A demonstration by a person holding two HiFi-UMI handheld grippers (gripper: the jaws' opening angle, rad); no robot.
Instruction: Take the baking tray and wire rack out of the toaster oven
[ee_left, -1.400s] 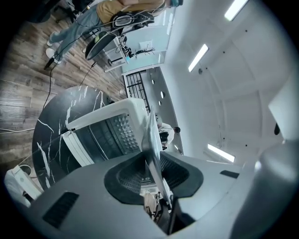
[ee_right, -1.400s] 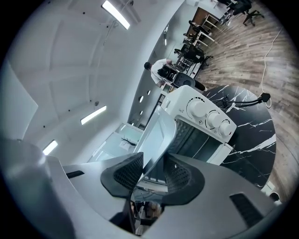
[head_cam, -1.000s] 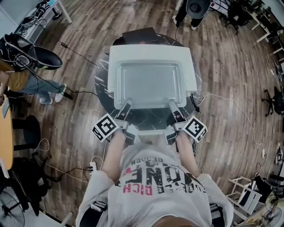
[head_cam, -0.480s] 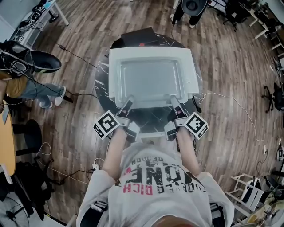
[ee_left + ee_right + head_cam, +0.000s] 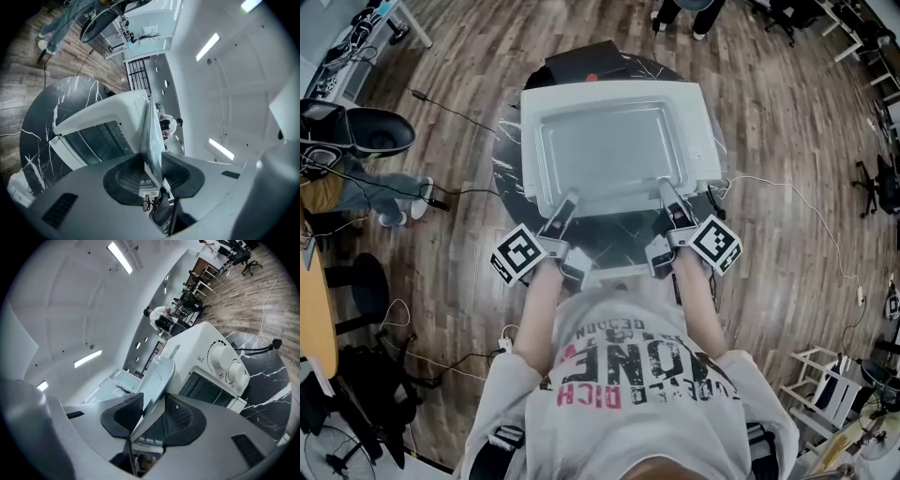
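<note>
Grippers pinched the baking tray [image 5: 609,150] by its nearest rim, left gripper [image 5: 568,201] beside right gripper [image 5: 667,192]; toaster oven [image 5: 220,364] sat ahead, below them.

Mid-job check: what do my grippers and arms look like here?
The left gripper and right gripper are grey-bodied, with narrow dark jaws and black mesh-textured pads. Each carries a white cube with black square markers. Arms are bare below a short-sleeved light T-shirt printed in red and black.

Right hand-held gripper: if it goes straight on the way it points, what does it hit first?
The baking tray: the right hand-held gripper clamps its rim. Past that, the toaster oven seems to sit below that line, though depth is unclear.
</note>
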